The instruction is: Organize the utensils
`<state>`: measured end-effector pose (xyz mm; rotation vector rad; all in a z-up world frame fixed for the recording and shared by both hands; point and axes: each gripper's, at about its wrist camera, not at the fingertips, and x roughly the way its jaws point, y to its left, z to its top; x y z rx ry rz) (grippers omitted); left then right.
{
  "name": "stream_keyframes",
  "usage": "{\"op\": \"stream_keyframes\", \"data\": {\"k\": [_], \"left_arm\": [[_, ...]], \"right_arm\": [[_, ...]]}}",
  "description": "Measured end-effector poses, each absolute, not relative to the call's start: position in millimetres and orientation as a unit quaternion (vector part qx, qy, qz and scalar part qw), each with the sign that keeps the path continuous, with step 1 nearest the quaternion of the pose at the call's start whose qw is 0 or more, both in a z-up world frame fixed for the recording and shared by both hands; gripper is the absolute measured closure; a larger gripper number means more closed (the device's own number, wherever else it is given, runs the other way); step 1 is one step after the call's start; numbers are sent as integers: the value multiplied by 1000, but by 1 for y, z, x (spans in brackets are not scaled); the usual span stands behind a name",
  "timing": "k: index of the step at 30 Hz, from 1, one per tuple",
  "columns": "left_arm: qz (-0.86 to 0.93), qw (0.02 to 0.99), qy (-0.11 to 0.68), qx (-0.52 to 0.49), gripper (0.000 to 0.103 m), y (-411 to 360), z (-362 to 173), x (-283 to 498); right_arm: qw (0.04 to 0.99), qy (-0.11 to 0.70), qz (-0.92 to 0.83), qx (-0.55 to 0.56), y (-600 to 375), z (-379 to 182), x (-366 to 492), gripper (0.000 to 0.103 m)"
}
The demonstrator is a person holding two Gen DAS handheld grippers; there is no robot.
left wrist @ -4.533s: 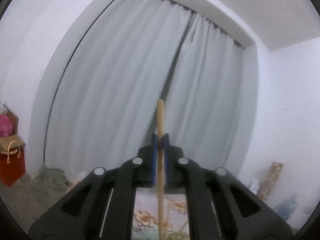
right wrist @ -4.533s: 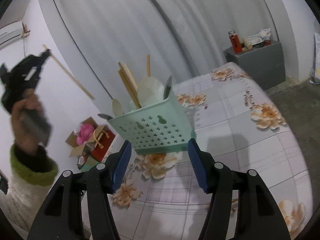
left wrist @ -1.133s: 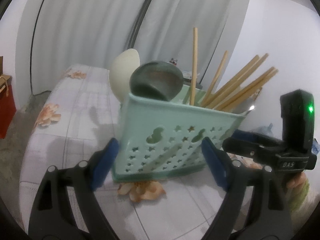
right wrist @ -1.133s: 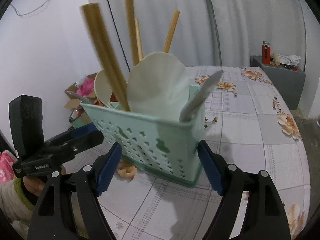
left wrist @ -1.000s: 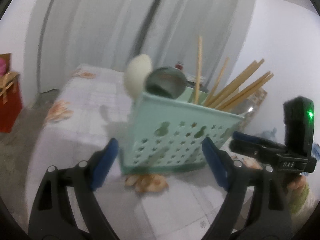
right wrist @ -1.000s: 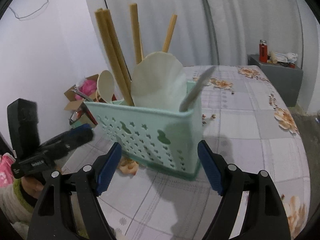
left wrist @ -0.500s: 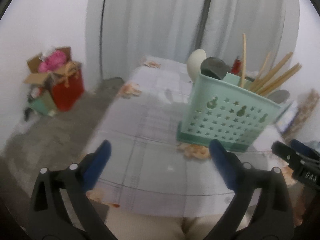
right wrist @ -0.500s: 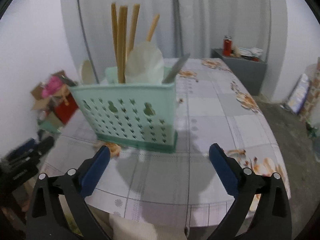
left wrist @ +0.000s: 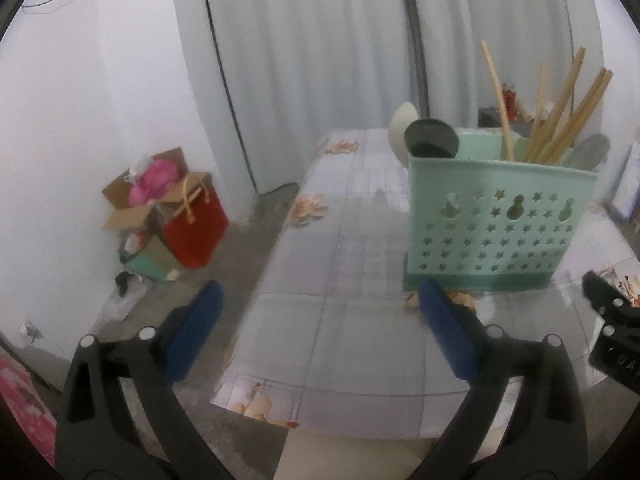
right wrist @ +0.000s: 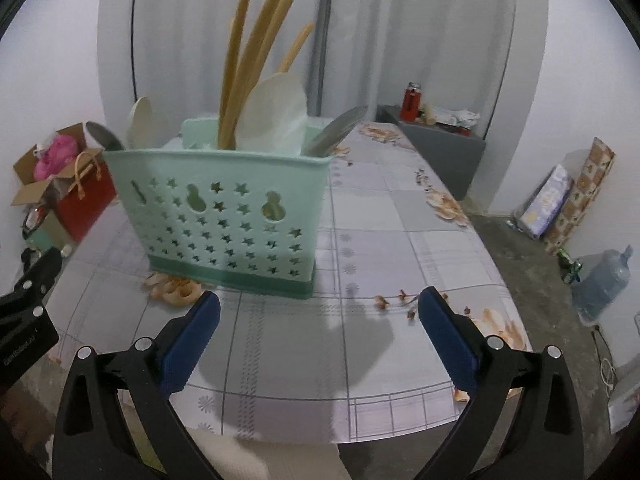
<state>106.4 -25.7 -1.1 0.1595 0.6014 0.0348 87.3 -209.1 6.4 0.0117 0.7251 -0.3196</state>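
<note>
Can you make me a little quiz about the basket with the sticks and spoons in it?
1. True or false: the right gripper is squeezing the green basket.
2. What stands tallest in the basket: A) the chopsticks, B) the white spoon, C) a cup?
3. What colour is the bag on the floor beside the table?

Key: 1 false, its jaws are open with nothing between them. 2 A. 3 red.

Lower ends of the chopsticks (right wrist: 240, 80) and spoons (right wrist: 276, 114) hidden inside the mint basket (right wrist: 224, 216). Right claw (left wrist: 612, 332) cut off at the left view's right edge; left claw (right wrist: 28, 312) cut off at the right view's left edge. Bottle label (right wrist: 412, 102) too small to read.
</note>
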Motion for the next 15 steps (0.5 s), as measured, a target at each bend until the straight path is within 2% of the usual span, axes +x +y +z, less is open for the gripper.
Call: {"op": "stream_keyframes", "data": {"k": [15], "left_arm": [[42,943,325,59,9,-16,-5,107]], "right_arm": [[922,346,-173,1,-205,12,87,7]]}}
